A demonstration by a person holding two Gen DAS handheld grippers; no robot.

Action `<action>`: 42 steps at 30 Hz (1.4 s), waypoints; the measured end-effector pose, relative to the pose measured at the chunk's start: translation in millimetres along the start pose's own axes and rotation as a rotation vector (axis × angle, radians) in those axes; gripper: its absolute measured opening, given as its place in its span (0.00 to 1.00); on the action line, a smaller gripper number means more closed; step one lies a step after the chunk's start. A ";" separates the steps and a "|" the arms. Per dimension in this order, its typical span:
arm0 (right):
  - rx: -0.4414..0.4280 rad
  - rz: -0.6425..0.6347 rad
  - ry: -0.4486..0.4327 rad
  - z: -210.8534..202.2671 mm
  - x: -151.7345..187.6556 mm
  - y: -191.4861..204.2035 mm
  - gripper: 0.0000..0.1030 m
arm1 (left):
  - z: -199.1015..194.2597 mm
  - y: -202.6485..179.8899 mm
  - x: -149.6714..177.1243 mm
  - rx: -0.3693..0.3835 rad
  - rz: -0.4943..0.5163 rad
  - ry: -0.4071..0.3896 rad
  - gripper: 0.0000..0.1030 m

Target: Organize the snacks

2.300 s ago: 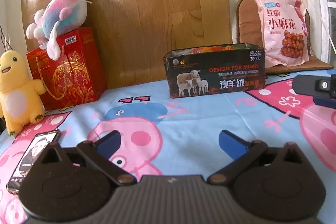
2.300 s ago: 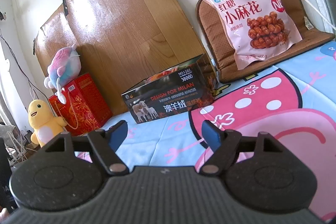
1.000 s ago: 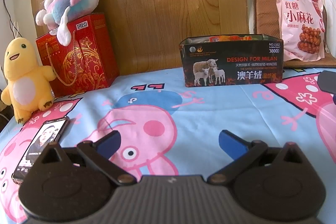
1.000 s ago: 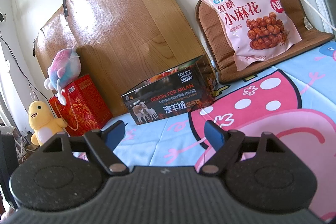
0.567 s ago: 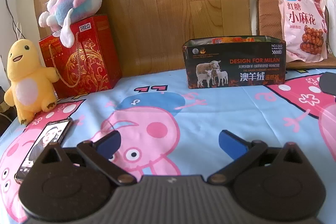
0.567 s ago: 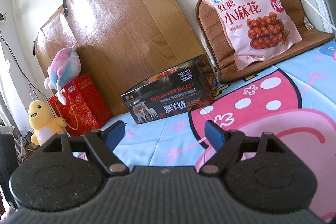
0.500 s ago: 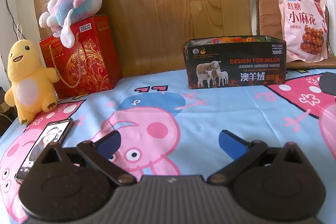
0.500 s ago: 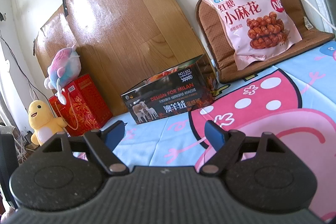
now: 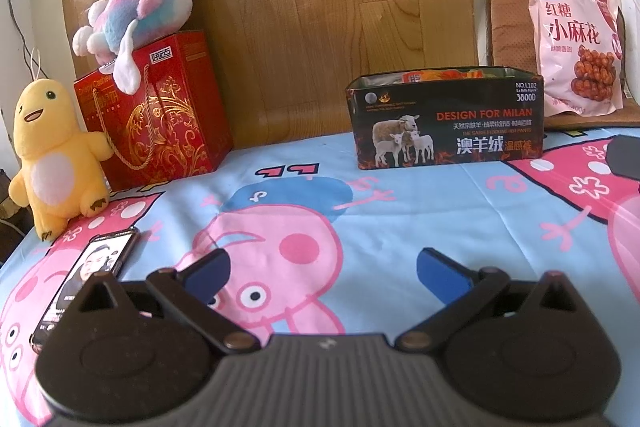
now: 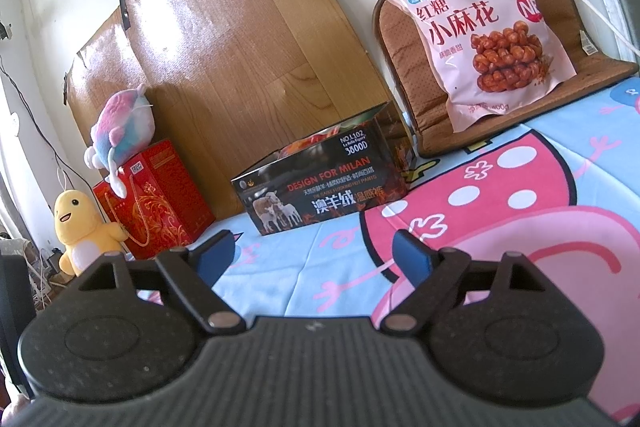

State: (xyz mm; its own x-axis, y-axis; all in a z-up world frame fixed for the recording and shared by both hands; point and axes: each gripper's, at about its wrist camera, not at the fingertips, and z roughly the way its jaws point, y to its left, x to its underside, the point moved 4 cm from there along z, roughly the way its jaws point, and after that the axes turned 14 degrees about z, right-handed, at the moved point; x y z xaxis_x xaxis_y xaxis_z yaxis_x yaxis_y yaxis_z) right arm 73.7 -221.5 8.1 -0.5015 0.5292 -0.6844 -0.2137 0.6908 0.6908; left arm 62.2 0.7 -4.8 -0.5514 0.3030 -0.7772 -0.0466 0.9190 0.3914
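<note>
Two grippers low over bed sheet (image 9: 420, 211), both empty. Left gripper (image 9: 322, 269) fingers spread wide. Right gripper (image 10: 312, 251) fingers spread wide too. Black box (image 9: 444, 125) with snacks inside stands at back edge of bed. Pink snack bag (image 10: 476, 27) leans on brown cushion (image 10: 404, 67) near back right corner.

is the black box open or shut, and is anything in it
Open: the black box has no lid, and orange and red packets show above its rim. How full it is, cannot tell.
</note>
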 end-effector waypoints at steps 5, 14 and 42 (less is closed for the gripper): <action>0.001 0.000 0.001 0.2 0.5 0.0 0.86 | 0.2 -0.3 -0.4 0.001 0.000 0.001 1.00; 0.002 0.000 0.007 1.3 1.7 -0.3 0.86 | 1.6 -0.4 -0.3 0.014 0.003 0.000 1.00; 0.010 0.010 0.007 1.5 0.1 -1.6 0.87 | 0.5 -0.3 -0.7 0.016 0.007 -0.008 1.00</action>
State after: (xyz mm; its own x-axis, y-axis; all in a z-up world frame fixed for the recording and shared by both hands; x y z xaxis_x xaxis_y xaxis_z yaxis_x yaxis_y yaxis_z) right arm 75.3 -221.9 6.5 -0.5095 0.5326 -0.6758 -0.1999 0.6906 0.6950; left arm 63.1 0.4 -4.6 -0.5447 0.3115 -0.7786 -0.0291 0.9209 0.3888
